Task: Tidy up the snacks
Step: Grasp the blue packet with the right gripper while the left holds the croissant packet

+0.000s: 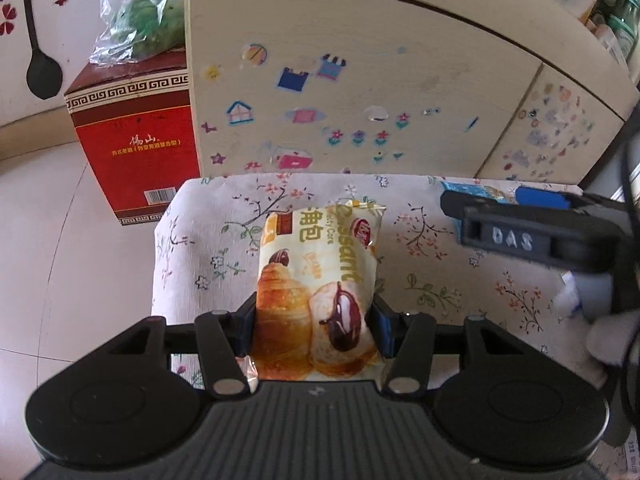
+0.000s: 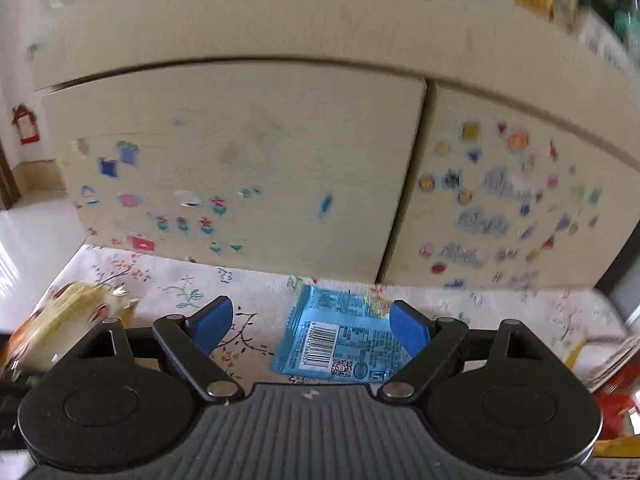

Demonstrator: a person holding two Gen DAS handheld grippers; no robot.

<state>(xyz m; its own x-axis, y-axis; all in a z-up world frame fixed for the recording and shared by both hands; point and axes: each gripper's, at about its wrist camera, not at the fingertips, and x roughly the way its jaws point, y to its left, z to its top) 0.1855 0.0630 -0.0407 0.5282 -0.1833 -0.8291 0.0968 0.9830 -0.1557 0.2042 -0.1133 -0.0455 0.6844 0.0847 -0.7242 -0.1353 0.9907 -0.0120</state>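
Note:
My left gripper (image 1: 313, 322) is shut on a yellow-and-white croissant packet (image 1: 320, 280), its blue pads pressing both sides of the packet's near end above the floral cloth (image 1: 200, 248). The packet also shows at the left edge of the right wrist view (image 2: 68, 320). My right gripper (image 2: 310, 322) is open over the cloth, its blue pads (image 2: 212, 322) wide apart. A blue snack packet (image 2: 340, 336) lies flat on the cloth, barcode up, between the jaws near the right pad. In the left wrist view the right gripper (image 1: 532, 232) hovers at the right, over the blue packet (image 1: 480, 192).
A beige cabinet (image 1: 360, 80) with stickers stands right behind the cloth-covered surface. A red carton (image 1: 132, 148) with a bag of greens (image 1: 140, 20) on top sits on the floor at the left. Red and yellow packets (image 2: 612, 400) lie at the right edge.

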